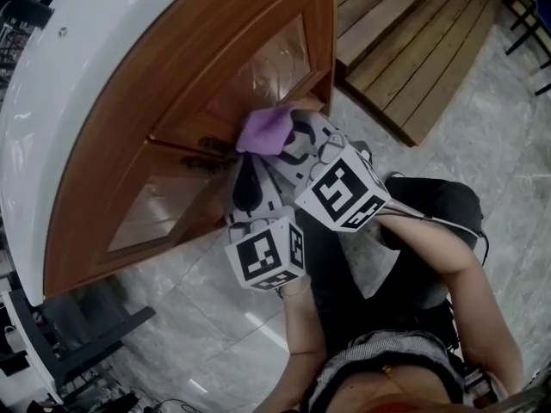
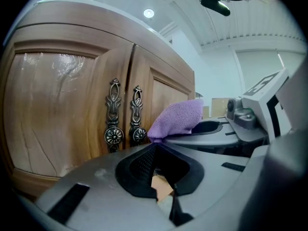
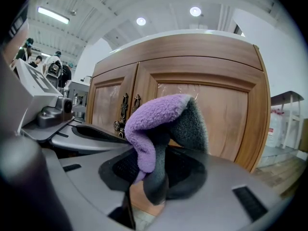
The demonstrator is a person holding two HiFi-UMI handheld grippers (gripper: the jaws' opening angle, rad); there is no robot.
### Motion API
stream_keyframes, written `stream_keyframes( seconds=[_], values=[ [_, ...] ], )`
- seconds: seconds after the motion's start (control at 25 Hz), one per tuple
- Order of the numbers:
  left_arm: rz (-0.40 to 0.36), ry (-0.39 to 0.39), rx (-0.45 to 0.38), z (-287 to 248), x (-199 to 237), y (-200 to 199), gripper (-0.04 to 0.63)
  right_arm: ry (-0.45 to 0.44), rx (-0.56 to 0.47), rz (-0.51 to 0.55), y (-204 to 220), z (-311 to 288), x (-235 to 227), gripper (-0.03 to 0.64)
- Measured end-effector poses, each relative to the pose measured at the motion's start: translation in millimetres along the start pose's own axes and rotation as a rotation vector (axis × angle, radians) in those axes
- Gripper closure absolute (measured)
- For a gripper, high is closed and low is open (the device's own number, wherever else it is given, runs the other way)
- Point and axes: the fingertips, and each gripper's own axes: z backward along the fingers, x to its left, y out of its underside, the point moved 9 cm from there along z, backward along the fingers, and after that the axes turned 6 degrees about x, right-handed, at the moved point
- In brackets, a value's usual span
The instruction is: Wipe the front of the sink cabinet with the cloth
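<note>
Left gripper: the left gripper [image 1: 244, 169] is hovering low, just left of the cloth and near the handles [image 2: 114, 117]. Its fingers [image 2: 139, 165] are lying together with nothing between them.
Cloth: the purple cloth [image 3: 153, 125] is sitting folded at the seam of the two doors, just right of the handles. I cannot tell if it is already pressing on the wood.
Right gripper: the right gripper [image 3: 155, 170] is pinching the lower fold of the cloth, and the loose upper part is bulging above the fingers.
Risk, left side: the two grippers are working very near each other, so a stroke to the left is likely to knock one against the other.
Risk, handles: I think the loose fold is in danger of snagging on the ornate metal, which could pull it out of the grip.
Risk, right side: only a small fold is being held, so hard rubbing may be dragging it free. If the fingers are going in too flat, bare plastic could be scraping the right door [image 3: 216, 114].
Surface: the sink cabinet [image 1: 129, 222] is curving outward under a white top [image 1: 86, 76]. The door panels are looking glossy and wrinkled, perhaps under a film, so the cloth may be sliding unevenly there.
Room: the pale stone floor [image 1: 198, 317] is running under the person, a dark stand [image 1: 69, 342] is standing near left, and wooden decking [image 1: 413, 50] is lying far right.
</note>
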Motion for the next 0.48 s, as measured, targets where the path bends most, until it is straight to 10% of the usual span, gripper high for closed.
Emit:
stream_keyframes(
  seconds=[0.48],
  values=[
    [-0.01,-0.138,0.064,3,2,-10,0.595,-0.122,0.056,0.056,-5,-8,-9,0.434]
  ],
)
